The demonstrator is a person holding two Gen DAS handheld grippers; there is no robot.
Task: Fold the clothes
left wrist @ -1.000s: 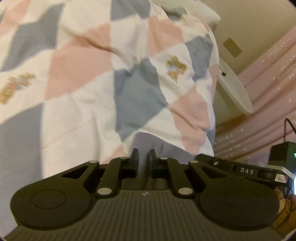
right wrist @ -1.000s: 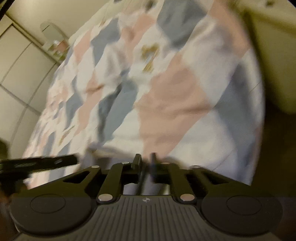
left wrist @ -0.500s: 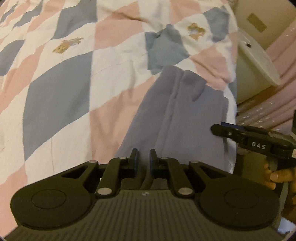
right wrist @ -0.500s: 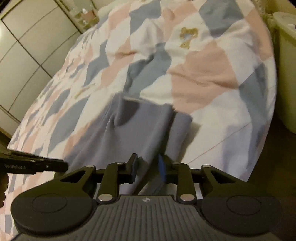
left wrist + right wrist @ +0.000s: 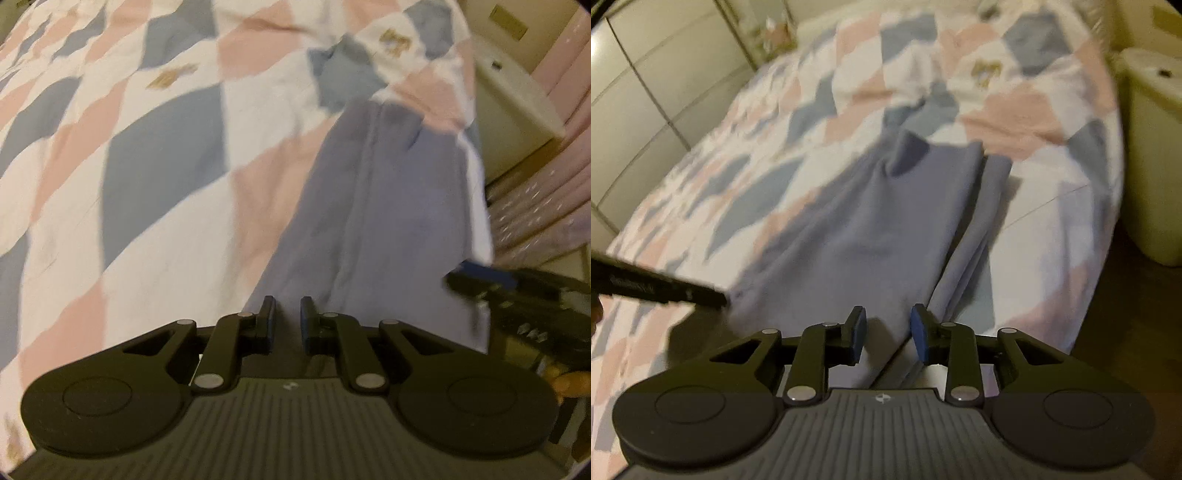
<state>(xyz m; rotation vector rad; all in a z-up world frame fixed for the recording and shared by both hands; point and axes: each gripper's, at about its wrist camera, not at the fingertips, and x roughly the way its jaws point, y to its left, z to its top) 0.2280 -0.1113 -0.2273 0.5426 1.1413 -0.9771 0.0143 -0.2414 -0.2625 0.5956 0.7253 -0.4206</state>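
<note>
Looking along the left tool (image 5: 284, 319): fingers standing a narrow gap apart over the near hem of the grey-blue garment (image 5: 373, 206), clenching or merely hovering impossible to tell. Stretching away toward the far right of the bed (image 5: 155, 155), long axis running near to far.

Looking along the right tool (image 5: 885, 328): released, blue pads wide apart, straddling the near edge without pinching. Lying lengthwise and mostly smooth, far corner flipped up, narrow fold trailing along the right side. Sitting equally near, both tools.
</note>
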